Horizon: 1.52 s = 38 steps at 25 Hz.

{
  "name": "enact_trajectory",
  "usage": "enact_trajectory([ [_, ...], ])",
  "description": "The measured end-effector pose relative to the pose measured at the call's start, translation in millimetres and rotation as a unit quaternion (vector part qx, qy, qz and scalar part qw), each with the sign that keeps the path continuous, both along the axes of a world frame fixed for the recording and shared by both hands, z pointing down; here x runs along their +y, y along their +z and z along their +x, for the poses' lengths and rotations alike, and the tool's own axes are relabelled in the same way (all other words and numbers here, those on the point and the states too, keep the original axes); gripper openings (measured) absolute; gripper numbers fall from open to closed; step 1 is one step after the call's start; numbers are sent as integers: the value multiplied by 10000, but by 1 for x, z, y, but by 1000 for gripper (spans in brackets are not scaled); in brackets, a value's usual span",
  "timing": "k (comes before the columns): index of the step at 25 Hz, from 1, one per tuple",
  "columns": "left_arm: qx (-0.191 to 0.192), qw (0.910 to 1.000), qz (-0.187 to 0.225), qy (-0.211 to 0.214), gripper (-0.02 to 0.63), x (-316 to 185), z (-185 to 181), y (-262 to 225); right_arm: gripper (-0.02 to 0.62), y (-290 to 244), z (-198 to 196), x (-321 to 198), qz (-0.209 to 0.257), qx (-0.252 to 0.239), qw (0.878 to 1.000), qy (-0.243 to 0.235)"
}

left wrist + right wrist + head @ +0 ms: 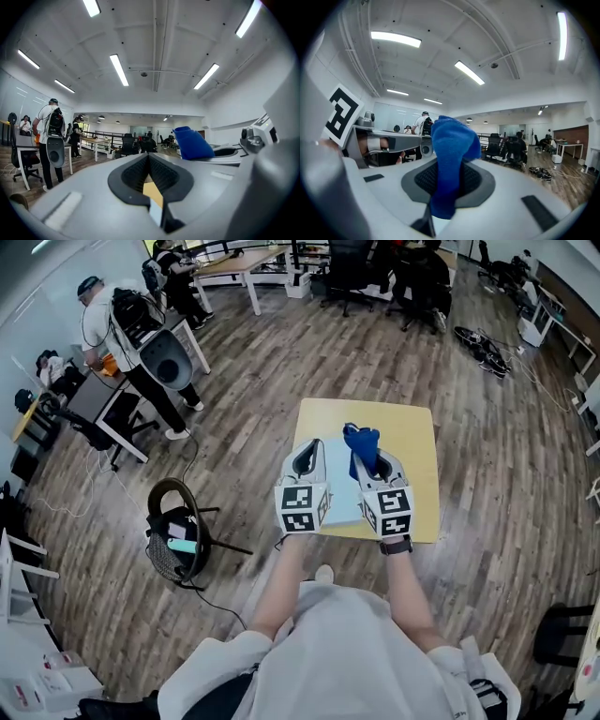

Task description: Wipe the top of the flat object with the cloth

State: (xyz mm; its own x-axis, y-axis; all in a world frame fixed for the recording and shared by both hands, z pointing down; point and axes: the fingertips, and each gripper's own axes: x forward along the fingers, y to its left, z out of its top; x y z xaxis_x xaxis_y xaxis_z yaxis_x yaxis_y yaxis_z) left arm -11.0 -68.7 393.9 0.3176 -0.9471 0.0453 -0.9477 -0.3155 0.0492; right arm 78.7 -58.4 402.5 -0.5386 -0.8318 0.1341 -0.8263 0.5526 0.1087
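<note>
Our right gripper (pixel 370 465) is clamping a bunched blue terry cloth (pixel 452 140).
We are poising it over the pale flat board (pixel 339 486) on the yellow table (pixel 412 442) for wiping; the left gripper (pixel 149 161) is hovering alongside, jaws together, empty.

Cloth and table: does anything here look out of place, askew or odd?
Nothing looks spilled or damaged. One thing stands out: the blue cloth is pinched in the right gripper and sticks up in the air. It seems clear of the flat pale object on the yellow table. The left gripper is shut on nothing.
</note>
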Motion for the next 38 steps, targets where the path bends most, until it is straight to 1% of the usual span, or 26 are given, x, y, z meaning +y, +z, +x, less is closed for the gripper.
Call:
enact_trajectory([
  [6,88,9999,-78,98,9,-59,-26,14,67,15,-8,-73,-98,298,9988,373],
  [12,211,9992,-341,-24,9,-98,-35,36,67,37,-8,-117,-371,613,9970,297],
  [14,249,9988,-407,-101,9,-108,-38,42,67,48,-10,-128,-494,744,9959,165],
  [17,316,9978,-521,-264,9,-118,-48,54,67,73,-22,-145,-734,971,9924,-157],
  [20,326,9958,-722,-455,9,-125,-56,69,67,104,-35,-164,-1001,1264,9855,-536],
  [23,321,9936,-868,-654,9,-131,-67,84,67,136,-54,-179,-1184,1558,9759,-968],
  [27,300,9896,-1054,-931,9,-133,-86,103,67,176,-87,-185,-1317,2137,9530,-1695],
  [30,356,9850,-1256,-1126,9,-132,-102,118,67,206,-116,-179,-1406,2545,9296,-2264],
  [32,390,9820,-1385,-1227,9,-130,-111,127,67,232,-135,-174,-1411,2933,9082,-2630],
  [34,391,9795,-1485,-1300,9,-127,-117,134,67,260,-151,-169,-1388,3355,8831,-2973],
  [38,304,9761,-1632,-1401,9,-121,-124,142,67,304,-172,-163,-1312,4013,8382,-3453],
])
